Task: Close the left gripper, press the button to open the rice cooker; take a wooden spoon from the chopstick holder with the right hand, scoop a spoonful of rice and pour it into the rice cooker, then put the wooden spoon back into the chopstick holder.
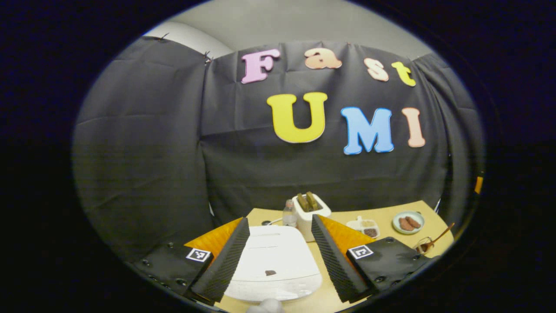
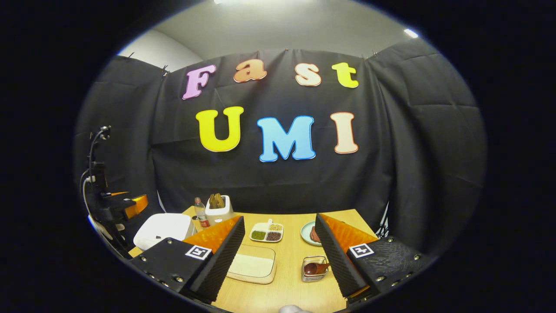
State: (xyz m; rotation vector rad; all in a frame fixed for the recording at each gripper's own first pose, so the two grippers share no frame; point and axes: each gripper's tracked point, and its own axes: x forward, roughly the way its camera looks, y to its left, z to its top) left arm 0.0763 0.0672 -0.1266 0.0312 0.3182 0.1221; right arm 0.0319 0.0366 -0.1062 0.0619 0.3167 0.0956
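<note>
1. Both pairs of jaws stand spread, pinching nothing. On my left gripper [image 1: 278, 256] they frame the rice cooker; on my right gripper [image 2: 278, 256] they hang over the pale wooden surface [image 2: 291, 287].
2. White rice cooker with rounded closed lid [image 1: 273, 261]: lies between and beyond my left jaws, a small dark mark on its lid. The right gripper view shows it at the surface's left end.
3. Clear glass chopstick holder [image 2: 315, 268]: stands just beside my right jaw's inner face, with the dark bowl of the wooden spoon [image 2: 313, 268] in it. In the left gripper view the spoon's handle slants up and right from the holder.
4. Shallow pale rectangular tray [image 2: 252, 264]: lies beside my other right jaw.
5. White divided dish of green, tan and dark grains [image 2: 266, 232]: farther back on the surface.
6. White toaster holding brown slices [image 1: 309, 213]: behind the cooker, a small clear bottle [image 1: 289, 213] at its side.
7. Pale green plate with brown pieces [image 1: 408, 222]: toward the back right.
</note>
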